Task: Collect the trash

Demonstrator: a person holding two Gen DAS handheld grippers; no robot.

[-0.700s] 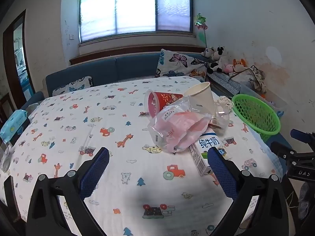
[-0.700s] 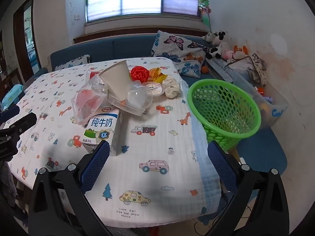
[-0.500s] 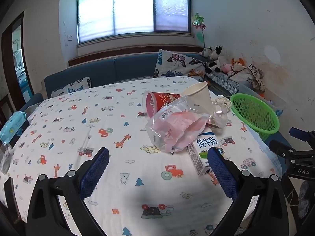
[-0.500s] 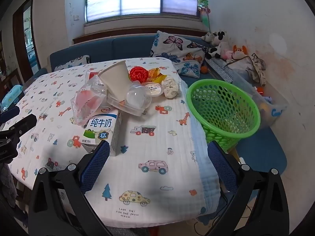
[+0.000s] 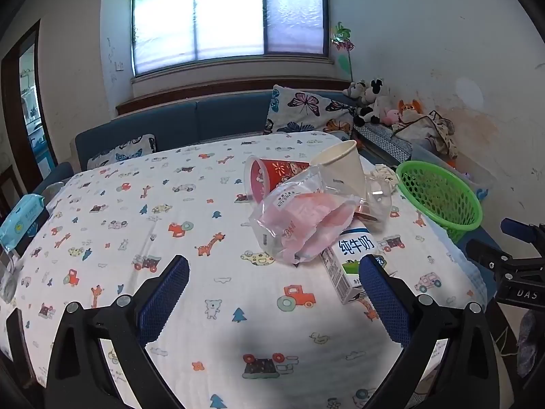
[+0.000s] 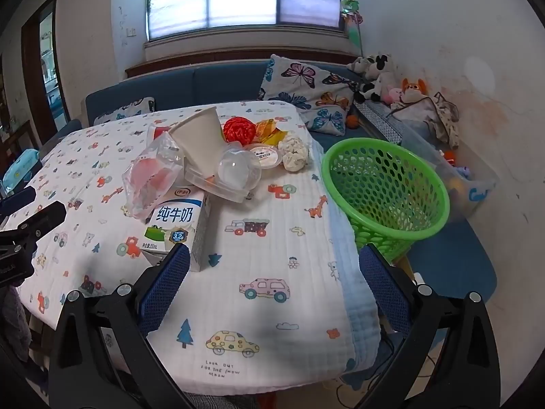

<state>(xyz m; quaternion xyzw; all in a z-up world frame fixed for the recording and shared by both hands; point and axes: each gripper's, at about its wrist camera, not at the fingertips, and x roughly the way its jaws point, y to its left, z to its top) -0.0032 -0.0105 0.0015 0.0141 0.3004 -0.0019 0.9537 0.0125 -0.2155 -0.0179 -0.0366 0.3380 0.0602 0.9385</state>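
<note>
Both grippers have black angular frames with silver screws and blue textured fingers [image 5: 163, 293].

We see a pile of trash on the table [image 6: 272, 306]. The milk box [image 6: 177, 220] lies in front, the bag [image 6: 150, 179] on it, the cup [image 6: 201, 139] behind. The basket [image 6: 385, 184] stands to the right, off the table's edge.

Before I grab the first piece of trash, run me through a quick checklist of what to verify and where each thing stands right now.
1. Left gripper open, nothing held: ok.
2. Right gripper open, nothing held: ok.
3. Green basket upright beside the table, mouth unobstructed: ok.
4. Basket contents: none visible.
5. Milk carton within easy reach of the right gripper: ok, nearest item.
6. Pink plastic bag leans on the carton, may shift: not ok.
</note>
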